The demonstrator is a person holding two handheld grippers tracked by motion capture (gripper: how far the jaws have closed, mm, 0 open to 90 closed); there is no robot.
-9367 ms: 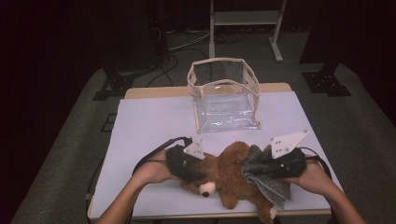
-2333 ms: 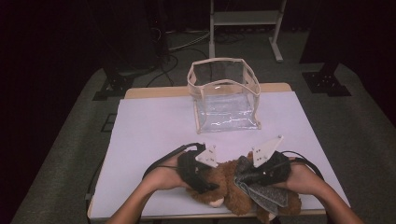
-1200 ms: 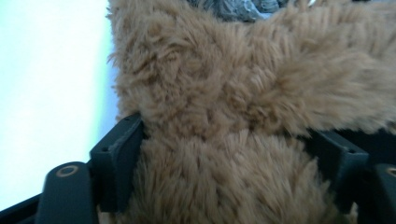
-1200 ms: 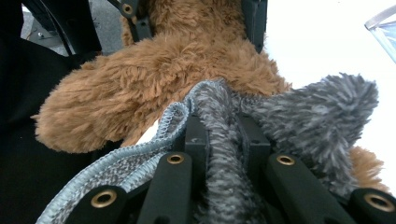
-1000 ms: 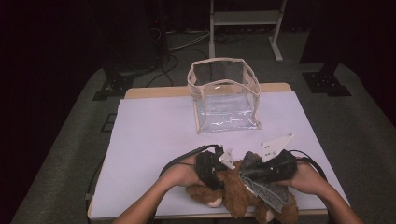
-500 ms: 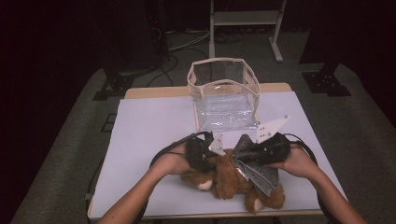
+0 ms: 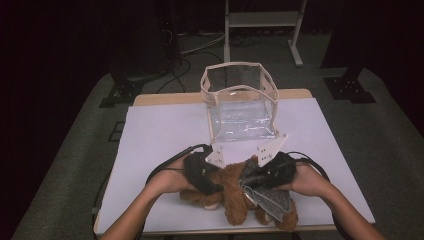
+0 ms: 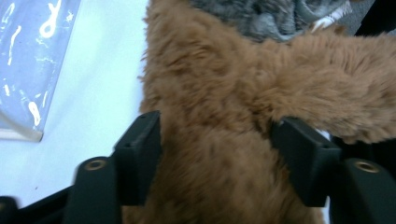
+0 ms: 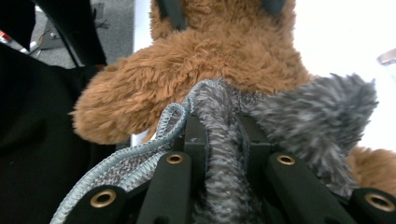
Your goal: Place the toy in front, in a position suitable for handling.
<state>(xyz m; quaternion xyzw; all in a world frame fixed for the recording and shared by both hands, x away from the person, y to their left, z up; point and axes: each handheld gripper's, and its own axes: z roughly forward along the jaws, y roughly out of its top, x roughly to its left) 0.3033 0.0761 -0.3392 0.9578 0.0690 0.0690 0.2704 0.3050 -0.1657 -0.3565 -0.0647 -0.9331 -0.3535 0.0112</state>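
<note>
White table (image 7: 160,135) on grey carpet (image 7: 75,150), dark room.

Shaggy brown plush toy (image 7: 231,186), fuzzy grey knitted cloth (image 9: 224,140), glossy clear plastic bag (image 7: 242,111), matt white tabletop (image 7: 160,135)

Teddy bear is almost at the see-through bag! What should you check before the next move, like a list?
1. Right gripper pinched on the grey cloth: ok.
2. Left gripper squeezing the teddy bear: not ok; its jaws have just been opening and now stand around the brown fur.
3. Clear bag standing upright with its top open: ok.
4. White table bare between bear and bag: ok.
5. Bear lifted off the table: cannot tell.
</note>
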